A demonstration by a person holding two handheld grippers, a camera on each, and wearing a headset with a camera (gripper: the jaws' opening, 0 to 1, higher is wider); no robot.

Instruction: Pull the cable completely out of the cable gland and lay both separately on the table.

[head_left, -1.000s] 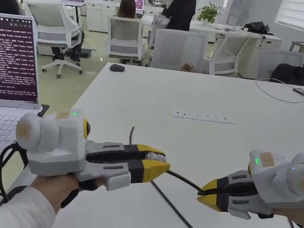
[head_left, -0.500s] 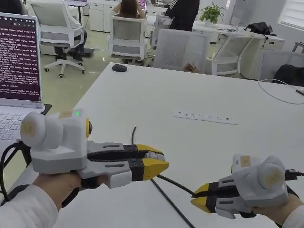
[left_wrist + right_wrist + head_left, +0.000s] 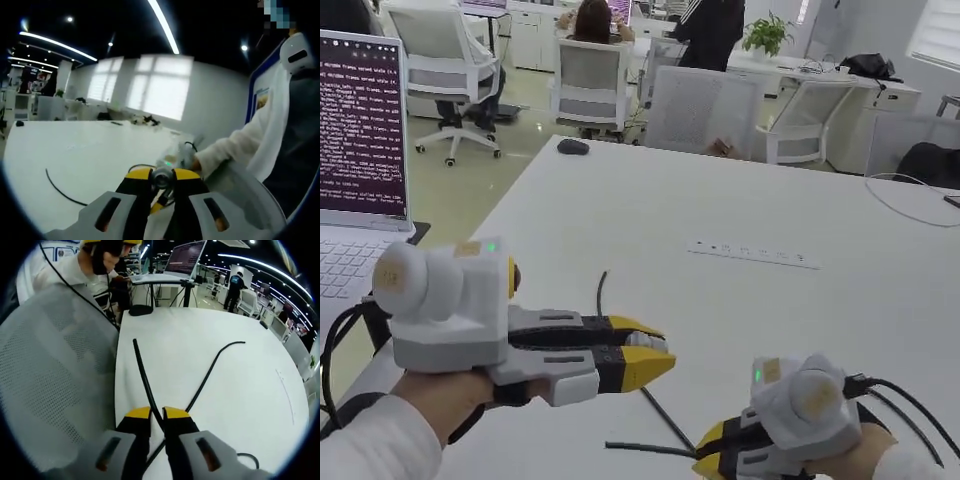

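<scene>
Cable point(image 3: 146, 380) is pinched in my right gripper point(image 3: 704, 452), now pulled nearer and lower over the counter point(image 3: 770, 200) than a second ago; my left gripper point(image 3: 665, 355) stays clamped on the cable gland point(image 3: 161, 176).

Overall level: bright and even in the head view; table point(image 3: 750, 200) reads near-white.
Sources: ceiling strip lights point(image 3: 162, 25) overhead; windows point(image 3: 160, 92) blown out to flat white.
Left gripper view: ceiling dark, strong contrast with the windows.
Shadows: soft and faint on the table top.
Distortion: both gripper views fisheye; table edges and light strips bow.
Focus: left gripper point(image 3: 162, 175) tips and cable gland point(image 3: 161, 179) soft, blurred.
Contrast: cable point(image 3: 145, 375) crisp black on white.
Screen: laptop screen point(image 3: 360, 130) glows.
</scene>
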